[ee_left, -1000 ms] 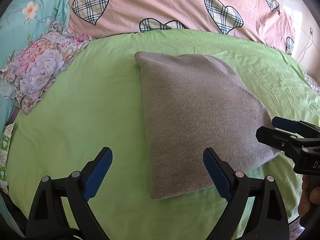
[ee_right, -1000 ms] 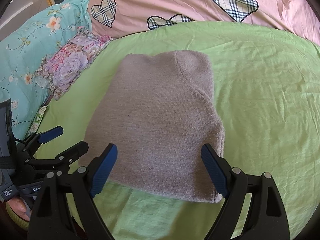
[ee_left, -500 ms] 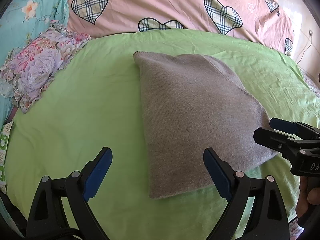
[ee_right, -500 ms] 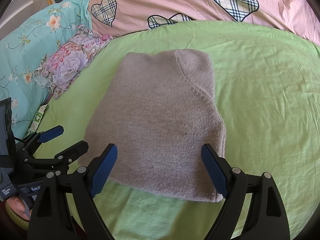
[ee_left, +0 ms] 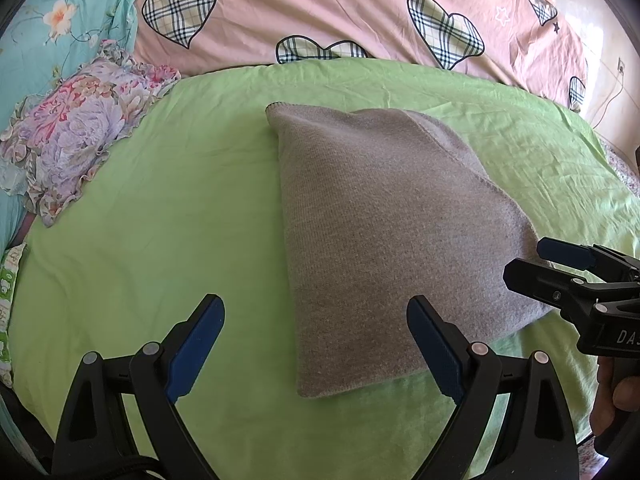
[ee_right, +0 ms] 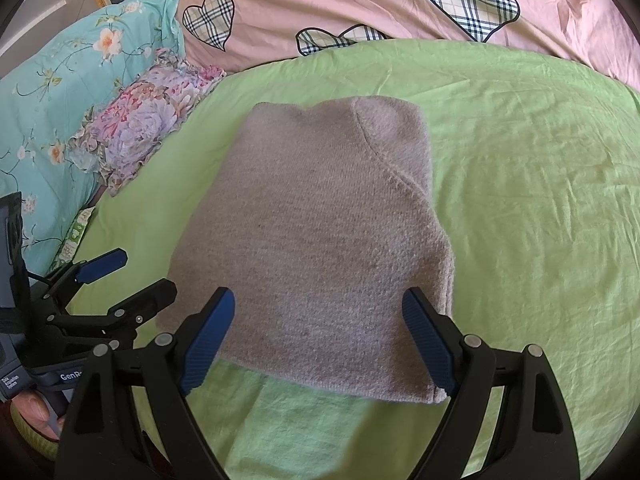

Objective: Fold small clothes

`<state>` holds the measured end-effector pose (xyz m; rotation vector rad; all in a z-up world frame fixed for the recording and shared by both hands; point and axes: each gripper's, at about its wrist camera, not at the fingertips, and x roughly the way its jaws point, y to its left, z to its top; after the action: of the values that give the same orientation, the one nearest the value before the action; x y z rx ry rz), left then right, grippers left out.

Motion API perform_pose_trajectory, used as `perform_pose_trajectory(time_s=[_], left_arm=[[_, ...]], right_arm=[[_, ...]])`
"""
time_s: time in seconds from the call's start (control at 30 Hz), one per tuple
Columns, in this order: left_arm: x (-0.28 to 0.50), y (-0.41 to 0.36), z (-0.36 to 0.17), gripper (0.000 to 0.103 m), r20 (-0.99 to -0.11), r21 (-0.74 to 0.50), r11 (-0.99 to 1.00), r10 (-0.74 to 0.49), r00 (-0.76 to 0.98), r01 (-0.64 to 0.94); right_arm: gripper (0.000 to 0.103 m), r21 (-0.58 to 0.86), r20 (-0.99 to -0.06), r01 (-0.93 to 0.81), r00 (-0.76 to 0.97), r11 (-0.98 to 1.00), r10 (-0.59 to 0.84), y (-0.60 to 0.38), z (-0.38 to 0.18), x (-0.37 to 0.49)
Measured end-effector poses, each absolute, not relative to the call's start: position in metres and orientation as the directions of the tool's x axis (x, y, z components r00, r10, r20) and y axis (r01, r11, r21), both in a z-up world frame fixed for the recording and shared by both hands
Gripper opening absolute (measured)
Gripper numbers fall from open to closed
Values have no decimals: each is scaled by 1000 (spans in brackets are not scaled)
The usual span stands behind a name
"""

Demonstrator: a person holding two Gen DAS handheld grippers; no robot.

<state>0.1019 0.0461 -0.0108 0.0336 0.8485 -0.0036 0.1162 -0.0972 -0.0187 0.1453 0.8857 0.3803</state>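
A grey knitted sweater (ee_left: 384, 236) lies folded into a compact rectangle on the green sheet (ee_left: 160, 220) of a bed. All other places here are given relative to this sweater.

The left gripper (ee_left: 316, 344) hovers at the near left corner of the sweater, with its jaws wide apart and nothing between them. Its right finger (ee_left: 434, 346) is over the near edge of the sweater, and its left finger (ee_left: 196, 340) is over the bare sheet to the left of the sweater.

The right gripper (ee_right: 318, 340) hovers at the near edge of the sweater, also spread wide and holding nothing. The near edge of the sweater fills the space between its fingers, but I cannot tell if they touch the fabric.

Beyond the sweater, a pink blanket (ee_left: 360, 12) with checked hearts covers the far part of the bed. To the far left of the sweater there is a floral pillow (ee_left: 76, 136) with a frilled edge, and behind it a turquoise flowered cover (ee_right: 60, 92).
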Motion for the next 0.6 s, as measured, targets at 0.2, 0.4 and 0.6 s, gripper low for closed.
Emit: perform_pose_trajectory(time_s=[0.2, 0.4, 0.6], left_arm=[[102, 46, -11, 93, -749, 29, 999, 12, 662, 15], [101, 46, -11, 93, -750, 25, 1000, 9, 661, 15], [101, 45, -10, 93, -749, 26, 1000, 11, 663, 13]], right_arm=[[86, 278, -727, -263, 572, 924, 381, -96, -19, 115], [86, 274, -730, -261, 569, 925, 377, -95, -20, 114], [86, 274, -731, -265, 568, 925, 379, -95, -20, 115]])
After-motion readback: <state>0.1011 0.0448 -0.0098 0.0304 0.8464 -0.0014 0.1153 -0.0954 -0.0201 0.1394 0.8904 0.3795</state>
